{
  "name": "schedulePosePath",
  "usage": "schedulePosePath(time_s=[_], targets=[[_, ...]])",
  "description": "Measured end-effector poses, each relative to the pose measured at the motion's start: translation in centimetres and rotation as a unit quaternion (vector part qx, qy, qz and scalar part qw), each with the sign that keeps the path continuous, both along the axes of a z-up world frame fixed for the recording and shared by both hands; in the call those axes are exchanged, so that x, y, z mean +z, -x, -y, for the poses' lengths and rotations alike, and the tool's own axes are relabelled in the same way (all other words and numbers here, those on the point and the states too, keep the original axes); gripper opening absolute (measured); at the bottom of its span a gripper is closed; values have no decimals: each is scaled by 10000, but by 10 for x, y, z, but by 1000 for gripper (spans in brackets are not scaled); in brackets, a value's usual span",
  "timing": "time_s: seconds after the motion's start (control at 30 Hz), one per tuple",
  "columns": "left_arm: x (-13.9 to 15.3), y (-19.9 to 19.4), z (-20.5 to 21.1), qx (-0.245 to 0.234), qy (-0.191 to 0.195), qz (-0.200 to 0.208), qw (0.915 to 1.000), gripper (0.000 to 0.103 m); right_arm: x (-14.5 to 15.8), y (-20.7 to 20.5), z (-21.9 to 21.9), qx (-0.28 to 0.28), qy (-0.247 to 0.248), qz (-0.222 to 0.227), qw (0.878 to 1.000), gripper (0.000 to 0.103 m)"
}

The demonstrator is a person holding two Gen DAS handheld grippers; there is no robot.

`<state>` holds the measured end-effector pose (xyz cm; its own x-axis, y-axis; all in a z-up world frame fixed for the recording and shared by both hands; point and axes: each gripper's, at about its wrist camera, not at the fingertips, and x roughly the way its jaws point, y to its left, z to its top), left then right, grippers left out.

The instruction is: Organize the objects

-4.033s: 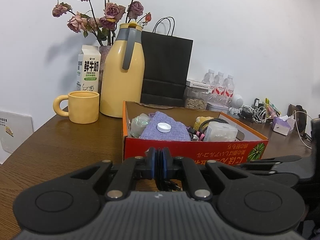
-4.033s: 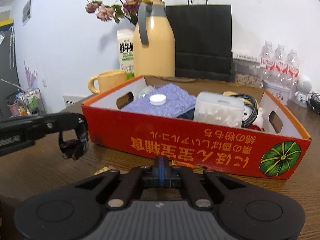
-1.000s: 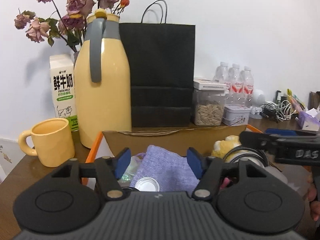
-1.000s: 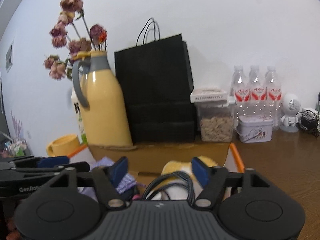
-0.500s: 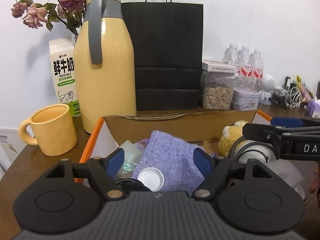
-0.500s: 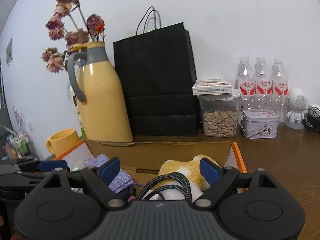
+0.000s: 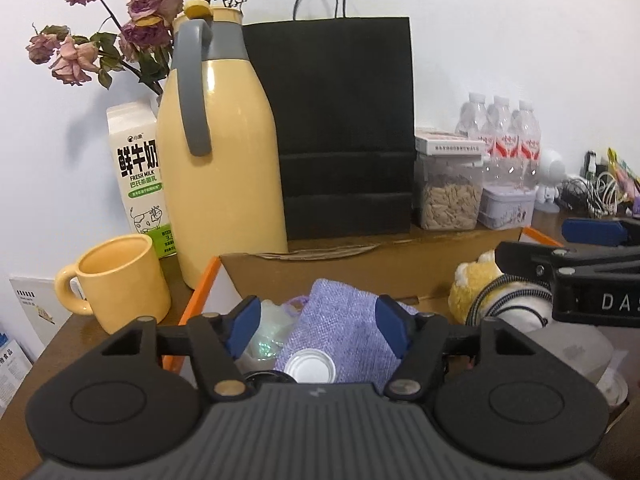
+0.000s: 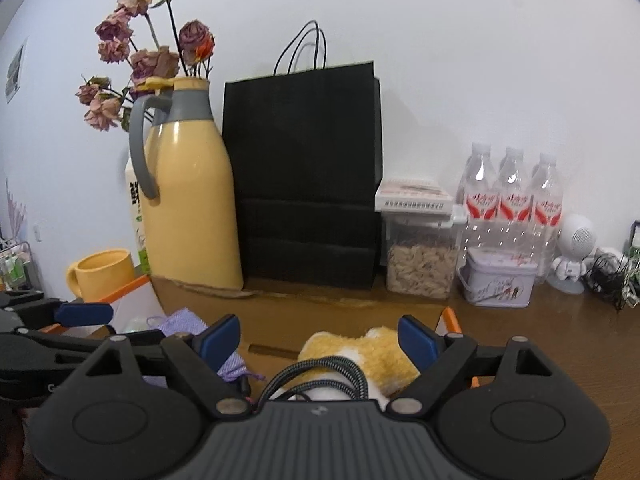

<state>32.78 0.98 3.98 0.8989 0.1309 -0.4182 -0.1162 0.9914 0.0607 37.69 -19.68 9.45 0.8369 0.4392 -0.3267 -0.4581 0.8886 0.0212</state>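
Both tongs over the box (image 7: 208, 276), aimed down to pick from it. Left tongs (image 7: 316, 330) closing, pads not yet pressing, around pouch (image 7: 340, 320) and cap (image 7: 310, 368). Right tongs (image 8: 318, 338) wide open over plush (image 8: 360, 350) and cable (image 8: 320, 372). Four seconds ago: both shut, outside the box.

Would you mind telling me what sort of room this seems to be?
Probably a home or small office: a wooden table against a wall, holding a thermos jug, a milk carton and bottled water.
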Motion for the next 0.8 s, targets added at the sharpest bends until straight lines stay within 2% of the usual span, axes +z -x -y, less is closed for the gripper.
schedulePosePath(time_s=[0.37,0.4,0.53,0.63,0.7,0.8], targets=[[-13,-8,-1,-2,16,-163,9999,66,-10,-10,-3,-107,54,-48,9999,85],[-13,-7,-1,-3,38,-140,9999,69,-10,-9,-3,-107,51,-45,9999,85],[-9,0,-4,-76,174,-25,9998,95,-9,-9,-2,-79,11,-85,9999,86],[-1,12,-6,-82,254,155,9995,102,-1,0,3,-59,-117,7,9999,89],[8,25,-9,-80,375,347,9987,103,7,10,6,-26,-182,126,9998,98],[20,50,-12,-70,450,528,9976,103,21,32,12,104,-249,277,9993,103]])
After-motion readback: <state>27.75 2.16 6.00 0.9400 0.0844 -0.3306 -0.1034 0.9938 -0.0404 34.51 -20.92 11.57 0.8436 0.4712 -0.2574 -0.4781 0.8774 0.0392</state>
